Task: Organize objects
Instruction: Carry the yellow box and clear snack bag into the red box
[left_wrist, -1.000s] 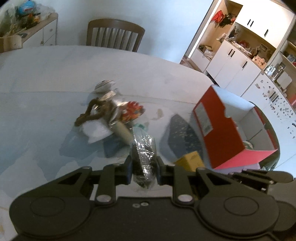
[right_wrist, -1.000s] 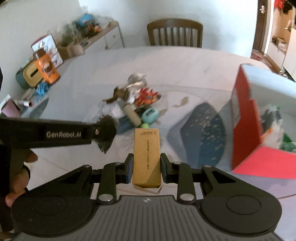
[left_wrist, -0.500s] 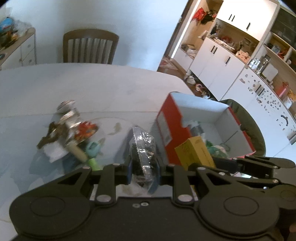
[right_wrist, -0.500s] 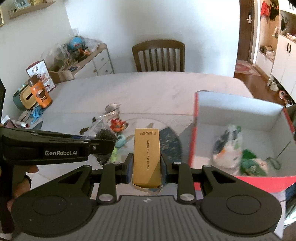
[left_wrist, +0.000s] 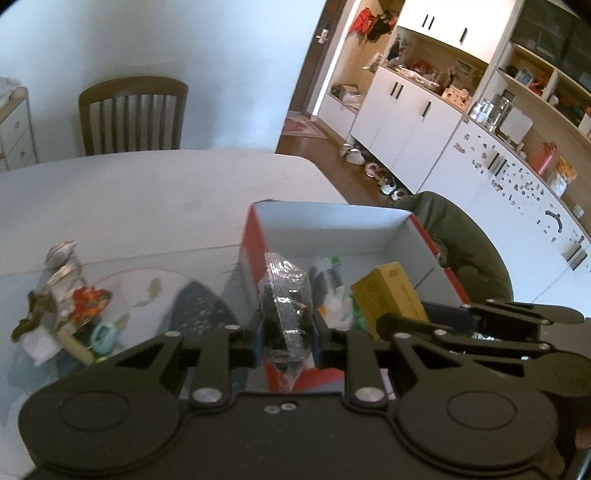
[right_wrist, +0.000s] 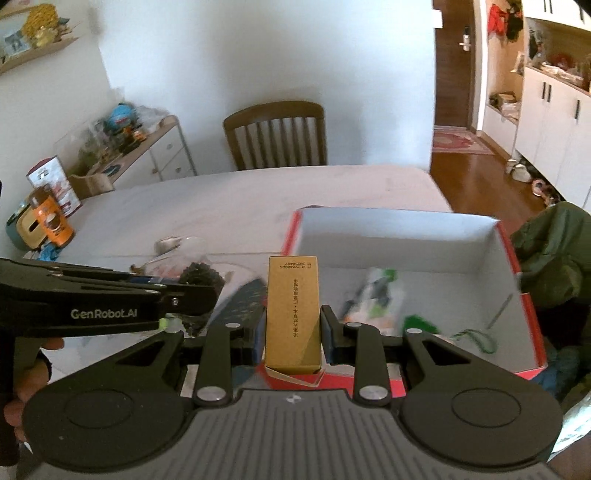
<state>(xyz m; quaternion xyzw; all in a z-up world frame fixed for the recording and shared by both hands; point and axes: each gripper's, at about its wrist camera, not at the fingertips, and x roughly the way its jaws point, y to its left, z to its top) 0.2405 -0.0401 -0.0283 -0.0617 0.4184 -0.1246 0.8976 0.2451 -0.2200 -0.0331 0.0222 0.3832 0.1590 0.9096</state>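
Note:
My left gripper (left_wrist: 287, 334) is shut on a clear plastic bag of dark bits (left_wrist: 285, 295), held at the near left corner of the red box (left_wrist: 251, 243). My right gripper (right_wrist: 293, 334) is shut on a yellow carton (right_wrist: 293, 310), raised over the box's near edge (right_wrist: 524, 371). The carton (left_wrist: 388, 295) and the right gripper's arm show in the left wrist view at the right. Inside the white-lined box (right_wrist: 406, 229) lie a white and green packet (right_wrist: 380, 295) and a green cord (right_wrist: 476, 338).
A heap of small items (left_wrist: 70, 299) lies on the white table (left_wrist: 147, 192) left of the box, beside a dark speckled patch (left_wrist: 199, 306). A wooden chair (right_wrist: 275, 134) stands at the far side. A dark green seat (left_wrist: 458, 236) is right of the box.
Both grippers have moved right and up from the heap to the red box, each still holding its item. The box's inside has come into full view.

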